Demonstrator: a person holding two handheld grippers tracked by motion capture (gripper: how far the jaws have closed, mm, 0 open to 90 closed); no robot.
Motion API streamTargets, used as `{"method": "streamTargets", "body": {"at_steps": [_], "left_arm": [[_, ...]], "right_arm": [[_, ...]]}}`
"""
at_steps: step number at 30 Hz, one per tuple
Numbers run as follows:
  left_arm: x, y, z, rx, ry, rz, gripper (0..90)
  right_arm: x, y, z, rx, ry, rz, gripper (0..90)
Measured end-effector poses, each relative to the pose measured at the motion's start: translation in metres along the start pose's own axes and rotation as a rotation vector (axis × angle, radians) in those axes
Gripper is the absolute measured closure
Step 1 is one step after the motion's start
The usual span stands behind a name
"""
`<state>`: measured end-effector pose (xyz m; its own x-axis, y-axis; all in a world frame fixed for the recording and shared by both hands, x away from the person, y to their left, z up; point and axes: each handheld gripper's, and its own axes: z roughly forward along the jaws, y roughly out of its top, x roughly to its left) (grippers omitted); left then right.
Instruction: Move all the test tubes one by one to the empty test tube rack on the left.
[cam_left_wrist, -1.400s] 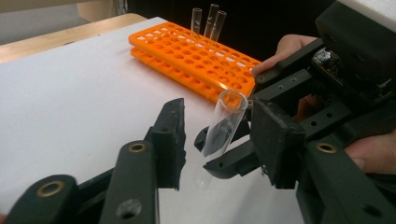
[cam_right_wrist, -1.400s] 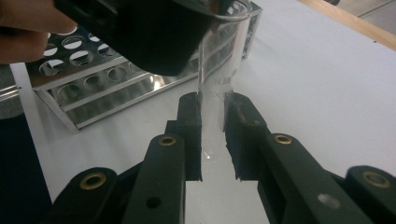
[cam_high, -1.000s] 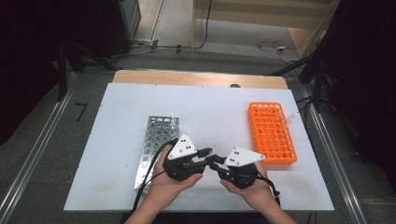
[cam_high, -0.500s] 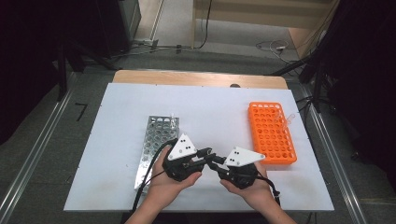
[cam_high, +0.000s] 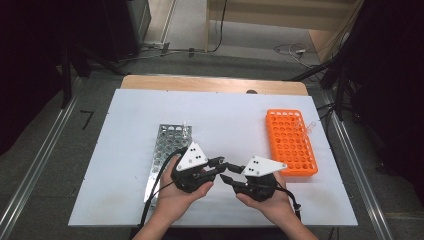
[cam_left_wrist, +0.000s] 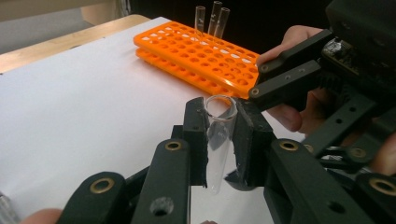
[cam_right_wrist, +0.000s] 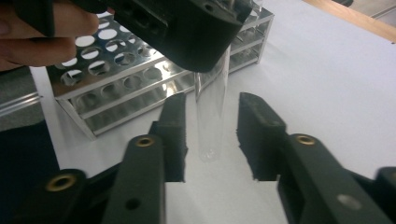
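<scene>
From above my hands hide the glass test tube (cam_left_wrist: 218, 140), but my left tongs (cam_left_wrist: 219, 140) clamp it above the desk (cam_high: 125, 130), its lower end between my parted right tongs (cam_right_wrist: 210, 140), untouched.

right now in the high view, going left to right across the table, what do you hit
perforated silver metal tube rack → left tool in the left hand, shut on a clear glass test tube → open right tool in the right hand → orange plastic tube rack
</scene>
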<state>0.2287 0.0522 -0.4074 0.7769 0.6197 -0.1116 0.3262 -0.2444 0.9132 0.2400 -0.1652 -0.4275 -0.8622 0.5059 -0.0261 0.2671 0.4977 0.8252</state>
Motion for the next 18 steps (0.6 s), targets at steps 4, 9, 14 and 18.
{"method": "streamTargets", "body": {"at_steps": [4,9,14,18], "left_arm": [[0.002,0.001,-0.003,-0.008,0.011,0.001,76.1],[0.007,0.003,-0.008,-0.017,0.025,-0.005,76.1],[0.011,0.004,-0.014,-0.023,0.036,-0.009,76.1],[0.015,0.006,-0.017,-0.020,0.048,-0.003,76.1]], "right_arm": [[-0.002,0.001,-0.002,-0.016,0.014,0.008,32.9],[-0.004,0.001,-0.005,-0.029,0.045,0.026,14.7],[-0.007,-0.001,-0.010,-0.048,0.083,0.051,1.0],[-0.013,-0.004,-0.017,-0.075,0.096,0.065,0.0]]}}
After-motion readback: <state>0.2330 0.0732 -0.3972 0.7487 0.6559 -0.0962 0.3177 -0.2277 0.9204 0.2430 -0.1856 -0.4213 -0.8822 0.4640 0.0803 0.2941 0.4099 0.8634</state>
